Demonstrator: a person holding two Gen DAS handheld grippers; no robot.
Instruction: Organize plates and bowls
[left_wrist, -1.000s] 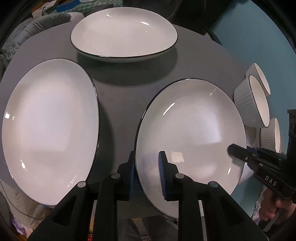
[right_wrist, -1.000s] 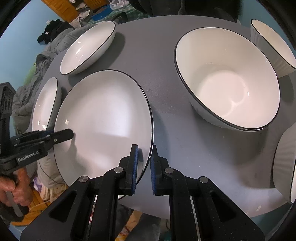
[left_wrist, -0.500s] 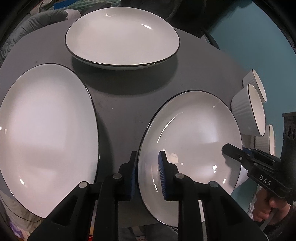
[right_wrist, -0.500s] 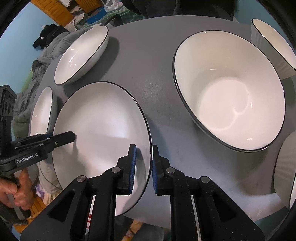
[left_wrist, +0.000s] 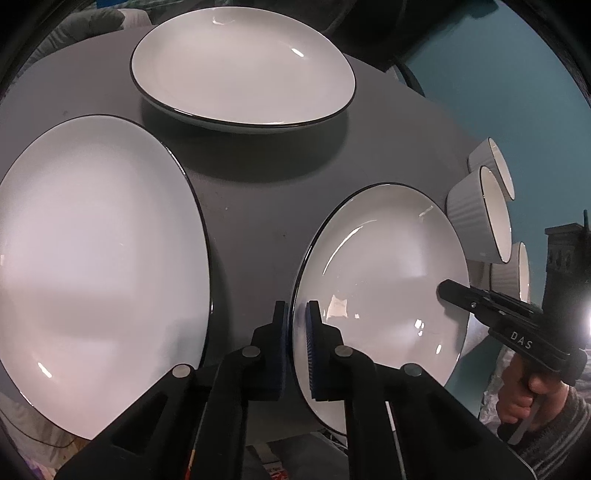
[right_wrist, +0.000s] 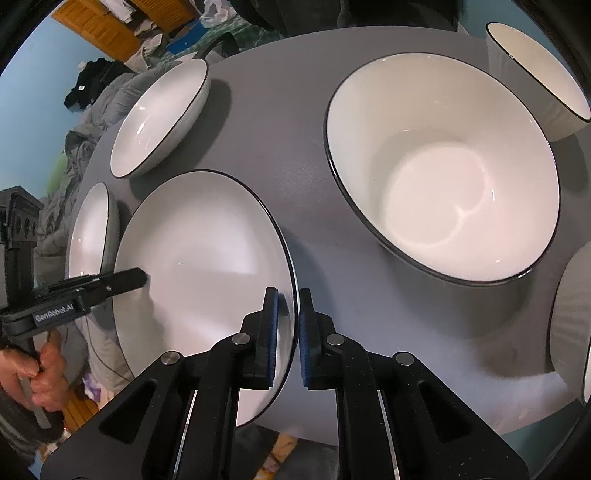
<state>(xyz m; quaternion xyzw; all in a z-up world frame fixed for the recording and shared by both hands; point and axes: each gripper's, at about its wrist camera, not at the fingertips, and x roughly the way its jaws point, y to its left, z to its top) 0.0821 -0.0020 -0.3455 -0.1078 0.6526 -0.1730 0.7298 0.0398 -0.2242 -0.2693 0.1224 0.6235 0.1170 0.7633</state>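
left gripper (left_wrist: 295, 325) and right gripper (right_wrist: 288, 317) each clamped on opposite rims of one raised white plate (left_wrist: 380, 280)

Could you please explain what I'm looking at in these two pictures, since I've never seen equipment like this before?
There is no robot here. A person holds a pair of hand-operated tongs in each hand, and each has a wide-angle camera looking along its two fingers. One picture comes from the left tongs, the other from the right tongs; each view also shows the other tool from the side.

Both tongs pinch opposite edges of the same white held plate, which has a thin dark rim.

On the grey table lie a big plate and a far plate. The right view shows a large bowl beside the held plate, and a ribbed bowl behind it. The dishes all look empty.
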